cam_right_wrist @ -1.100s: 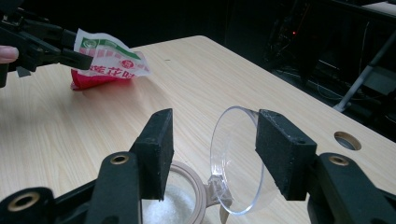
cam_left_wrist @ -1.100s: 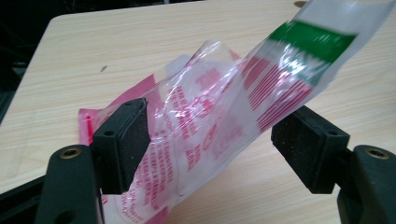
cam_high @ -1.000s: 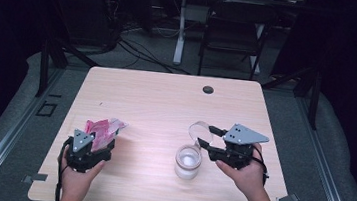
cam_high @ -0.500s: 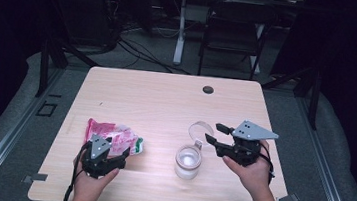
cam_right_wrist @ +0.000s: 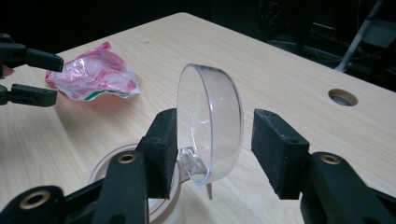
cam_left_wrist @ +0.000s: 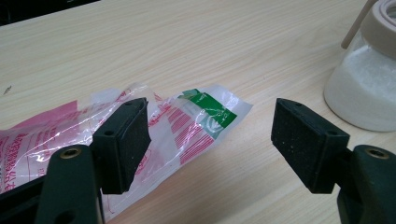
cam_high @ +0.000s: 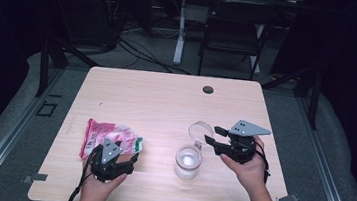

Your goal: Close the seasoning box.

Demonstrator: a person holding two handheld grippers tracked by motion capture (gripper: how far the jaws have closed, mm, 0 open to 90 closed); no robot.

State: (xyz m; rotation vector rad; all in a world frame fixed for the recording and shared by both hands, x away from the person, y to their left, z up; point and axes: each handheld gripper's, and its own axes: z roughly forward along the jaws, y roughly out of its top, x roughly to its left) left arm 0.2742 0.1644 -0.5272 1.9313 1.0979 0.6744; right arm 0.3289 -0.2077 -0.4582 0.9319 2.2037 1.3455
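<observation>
Over on the right, the right gripper (cam_right_wrist: 212, 154) has its jaws set either side of the clear lid (cam_right_wrist: 210, 126), which stands on edge, hinged up off the jar (cam_high: 188, 162). The jaws have just been closing in; the left pad sits against the lid's hinge side, the other pad not yet on it, so no real grip. The jar, with white contents, stands on the surface (cam_high: 166, 99) just ahead of that hand. On the left, the left gripper (cam_left_wrist: 210, 140) hangs low with jaws wide apart, gripping nothing; the pink and white plastic packet (cam_left_wrist: 177, 121) lies flat on the surface, one corner reaching between the jaws.
</observation>
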